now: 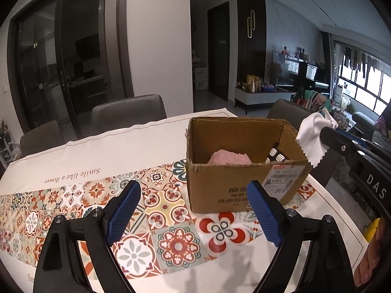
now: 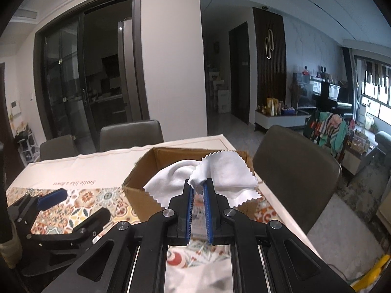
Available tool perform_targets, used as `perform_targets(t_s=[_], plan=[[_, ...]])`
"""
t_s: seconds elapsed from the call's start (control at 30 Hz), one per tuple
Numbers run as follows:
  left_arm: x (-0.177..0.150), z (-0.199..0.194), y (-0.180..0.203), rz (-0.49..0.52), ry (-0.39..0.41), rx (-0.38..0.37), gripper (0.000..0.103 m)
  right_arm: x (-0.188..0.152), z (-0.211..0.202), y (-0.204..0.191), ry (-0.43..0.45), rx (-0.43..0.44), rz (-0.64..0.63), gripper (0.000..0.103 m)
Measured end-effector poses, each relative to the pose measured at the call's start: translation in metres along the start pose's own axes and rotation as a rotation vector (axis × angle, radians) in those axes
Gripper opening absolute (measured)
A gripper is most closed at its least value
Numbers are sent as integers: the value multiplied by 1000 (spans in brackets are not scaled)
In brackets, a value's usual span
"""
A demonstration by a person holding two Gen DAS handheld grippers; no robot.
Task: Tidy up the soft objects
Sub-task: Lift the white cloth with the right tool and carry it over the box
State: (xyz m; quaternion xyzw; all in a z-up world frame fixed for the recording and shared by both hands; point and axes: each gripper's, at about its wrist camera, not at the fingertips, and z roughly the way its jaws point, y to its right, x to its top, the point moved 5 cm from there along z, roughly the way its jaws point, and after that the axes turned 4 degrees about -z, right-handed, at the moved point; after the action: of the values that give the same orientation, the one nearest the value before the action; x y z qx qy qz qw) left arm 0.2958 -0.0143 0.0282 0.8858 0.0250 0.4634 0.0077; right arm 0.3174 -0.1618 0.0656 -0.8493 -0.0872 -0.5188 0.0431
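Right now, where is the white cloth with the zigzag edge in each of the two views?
Left wrist view: the white cloth is at the right, pinched by the right gripper, by the right rim of the cardboard box.
Right wrist view: the cloth is in the centre, clamped in the shut right gripper, in front of the box.
Shared landmark: the cardboard box.

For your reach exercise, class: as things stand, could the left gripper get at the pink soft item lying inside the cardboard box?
Probably yes. The left gripper is open and empty, facing the cardboard box, whose top is open above the pink item. The right gripper, holding the white cloth, sits near the box's right edge.
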Motion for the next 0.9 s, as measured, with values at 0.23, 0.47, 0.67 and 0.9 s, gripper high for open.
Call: perform_targets(t_s=[0.23,0.47,0.67,0.9], plan=[[12,13,-3,-5,12,17,90,16,23,3,6,3,-6,10],[16,32,-7,-5,1,34,91,18,54,6,-30,18,-12,10],[12,48,-11,-7,-26,50,91,15,77,9,-68,0,-22,10],[8,59,-15,-15,-47,66,91,11,102,9,-117,-6,-29,10]])
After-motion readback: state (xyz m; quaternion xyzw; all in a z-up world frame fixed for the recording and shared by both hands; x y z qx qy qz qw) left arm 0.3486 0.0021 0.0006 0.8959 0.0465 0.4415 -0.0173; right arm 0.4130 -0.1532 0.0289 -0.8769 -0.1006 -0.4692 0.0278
